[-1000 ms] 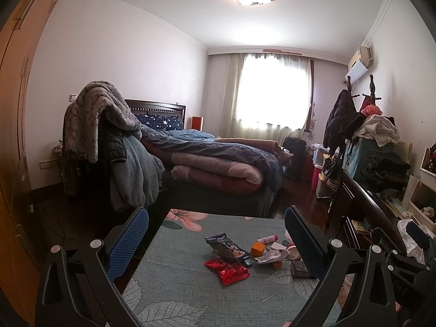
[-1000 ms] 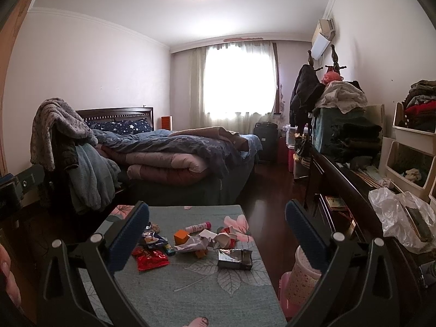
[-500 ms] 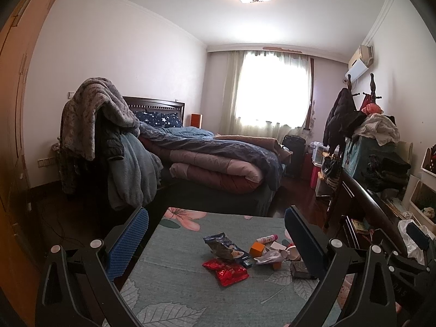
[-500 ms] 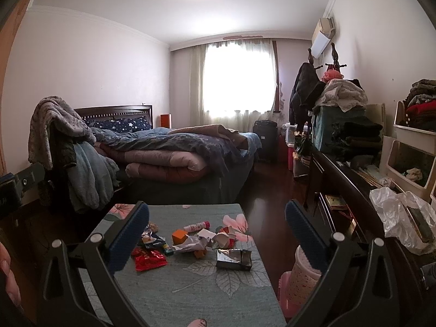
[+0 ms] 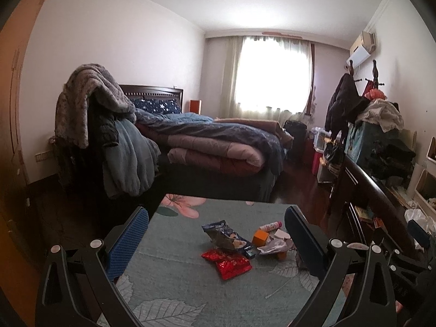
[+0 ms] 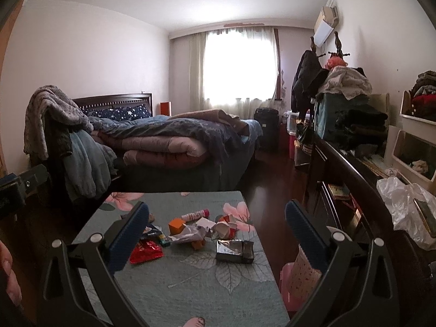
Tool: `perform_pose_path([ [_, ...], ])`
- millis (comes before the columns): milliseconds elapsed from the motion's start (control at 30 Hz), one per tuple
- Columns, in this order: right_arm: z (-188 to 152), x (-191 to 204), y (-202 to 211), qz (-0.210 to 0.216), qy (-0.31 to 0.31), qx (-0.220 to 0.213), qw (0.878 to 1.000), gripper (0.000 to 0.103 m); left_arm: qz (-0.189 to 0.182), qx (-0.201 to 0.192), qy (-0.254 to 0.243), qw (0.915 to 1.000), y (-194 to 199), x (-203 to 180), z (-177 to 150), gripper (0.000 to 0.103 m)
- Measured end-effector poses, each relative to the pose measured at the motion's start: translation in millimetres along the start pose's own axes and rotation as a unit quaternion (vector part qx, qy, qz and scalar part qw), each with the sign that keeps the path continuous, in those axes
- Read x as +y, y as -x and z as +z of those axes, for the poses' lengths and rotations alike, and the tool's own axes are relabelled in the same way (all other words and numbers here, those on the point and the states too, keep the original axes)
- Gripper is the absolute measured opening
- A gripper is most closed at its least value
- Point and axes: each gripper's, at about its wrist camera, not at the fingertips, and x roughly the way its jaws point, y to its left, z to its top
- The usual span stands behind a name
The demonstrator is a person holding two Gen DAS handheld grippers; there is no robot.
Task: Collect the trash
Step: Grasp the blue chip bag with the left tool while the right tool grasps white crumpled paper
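Note:
Trash lies on a table with a teal floral cloth (image 5: pixel 174 280). A red wrapper (image 5: pixel 227 262), a dark blue snack bag (image 5: pixel 226 235), an orange cube (image 5: pixel 260 236), crumpled white paper (image 5: pixel 272 246) and a small pink-capped tube (image 5: pixel 269 225) show in the left wrist view. In the right wrist view I see the red wrapper (image 6: pixel 145 250), the orange cube (image 6: pixel 175 225), the paper (image 6: pixel 190 234), the tube (image 6: pixel 194 214) and a silver foil box (image 6: pixel 235 250). My left gripper (image 5: pixel 216 242) and right gripper (image 6: pixel 216 235) are open, empty, above the near table.
A pink patterned bin (image 6: pixel 298 275) stands on the floor right of the table. A dark dresser (image 6: pixel 351 174) with a white plastic bag (image 6: pixel 406 204) runs along the right. An unmade bed (image 5: pixel 212 147) and a chair draped with clothes (image 5: pixel 109 141) lie beyond.
Both grippers have tilted down and moved slightly toward the table; the trash now sits higher and nearer between the fingers. Both stay open.

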Motion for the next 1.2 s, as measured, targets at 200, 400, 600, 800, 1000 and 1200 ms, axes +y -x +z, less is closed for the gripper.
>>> perform_pose_path([
  [200,-13.3,-5.6,-36.1,0.001,-0.004,0.035,0.999,0.100,-0.002,0.032,-0.005,0.9995,-33.6,0.7,0.2,0.099],
  [400,-33.5,-12.6,-77.1,-0.003,-0.006,0.076,0.997,0.100,0.005,0.077,-0.009,0.9970,-78.9,1.5,-15.4,0.099],
  [600,-69.1,-20.2,-129.0,-0.007,-0.005,0.135,0.991,0.100,0.001,0.167,0.007,0.9860,-147.6,10.1,-52.3,0.099],
  [800,-85.5,-22.6,-163.8,0.009,-0.016,0.170,0.985,0.100,-0.012,0.204,0.033,0.9784,-216.0,-0.8,-60.7,0.099],
  [1000,-87.2,-22.0,-177.6,0.011,-0.008,0.172,0.985,0.100,0.065,0.220,0.020,0.9732,-282.3,-21.5,-62.9,0.099],
  [1200,-87.8,-31.0,-190.2,0.015,-0.016,0.183,0.983,0.100,0.062,0.270,0.050,0.9596,-309.1,-12.4,-80.2,0.099],
])
